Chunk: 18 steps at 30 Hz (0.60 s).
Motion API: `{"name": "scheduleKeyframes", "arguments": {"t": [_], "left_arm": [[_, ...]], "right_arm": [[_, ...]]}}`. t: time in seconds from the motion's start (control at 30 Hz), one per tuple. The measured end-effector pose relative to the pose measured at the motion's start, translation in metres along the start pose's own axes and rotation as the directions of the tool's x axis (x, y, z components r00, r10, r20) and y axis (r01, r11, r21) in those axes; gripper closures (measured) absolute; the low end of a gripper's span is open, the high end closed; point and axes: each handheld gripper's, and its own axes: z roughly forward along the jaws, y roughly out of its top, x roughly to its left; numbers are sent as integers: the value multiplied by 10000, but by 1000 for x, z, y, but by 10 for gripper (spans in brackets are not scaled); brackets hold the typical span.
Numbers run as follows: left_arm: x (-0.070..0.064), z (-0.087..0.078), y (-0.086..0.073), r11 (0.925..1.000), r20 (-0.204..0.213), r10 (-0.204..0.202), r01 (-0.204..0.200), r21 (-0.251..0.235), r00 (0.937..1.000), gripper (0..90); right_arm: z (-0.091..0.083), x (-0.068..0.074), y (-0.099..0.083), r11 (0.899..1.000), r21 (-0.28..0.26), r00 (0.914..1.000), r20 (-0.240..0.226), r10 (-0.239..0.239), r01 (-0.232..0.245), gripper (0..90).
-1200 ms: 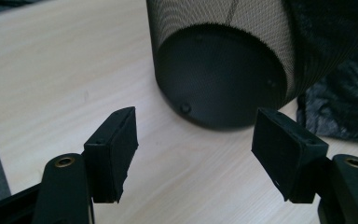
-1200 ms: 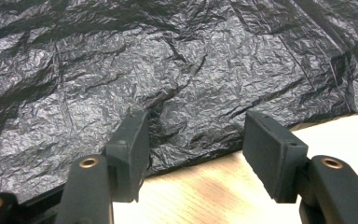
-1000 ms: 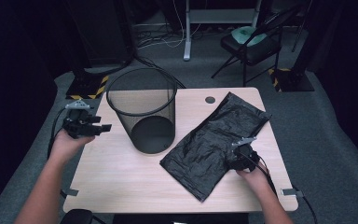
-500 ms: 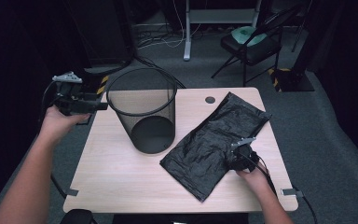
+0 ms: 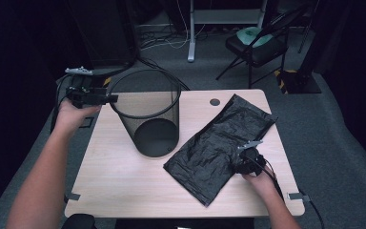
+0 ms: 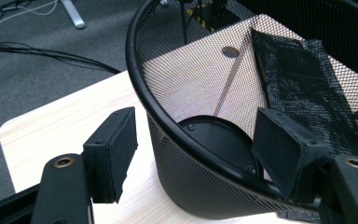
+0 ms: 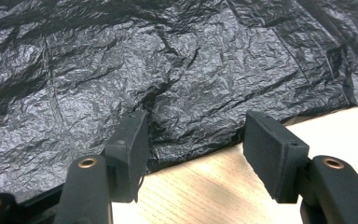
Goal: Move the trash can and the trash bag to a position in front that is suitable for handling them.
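Left tool [image 6: 191,154]: I have it spread wide, straddling the mesh bin [image 5: 147,119] rim, holding nothing.
Right tool [image 7: 193,154]: I see it spread wide at the near edge of the black bag [image 7: 168,70], empty.

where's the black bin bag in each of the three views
High view: the black bin bag lies flat on the table's right half, right of the mesh basket.
Left gripper view: upper right, seen through the basket's mesh.
Right gripper view: crumpled plastic across the upper frame, its edge just ahead of the open right claw.
Shared landmark: the pale wooden table.
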Motion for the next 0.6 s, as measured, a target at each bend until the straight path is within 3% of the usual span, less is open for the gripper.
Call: {"name": "scheduleKeyframes", "arguments": {"t": [0.17,0.27,0.43,0.6], "left_arm": [[0,11,-1,9992,-65,161,-158,372,9998,330],[4,14,-5,9998,416,-165,159,151,9990,351],[4,14,-7,9993,670,-346,336,163,9972,357],[1,14,-11,9998,937,-167,154,139,9955,358]], "right_arm": [[0,-2,-1,9998,-11,9998,7,180,-180,393],[-1,-4,-1,9998,-22,9998,-8,180,-180,393],[-1,-7,-2,9996,-51,9996,41,268,-268,392],[-2,-9,-2,9996,-27,9996,38,287,-287,390]]}}
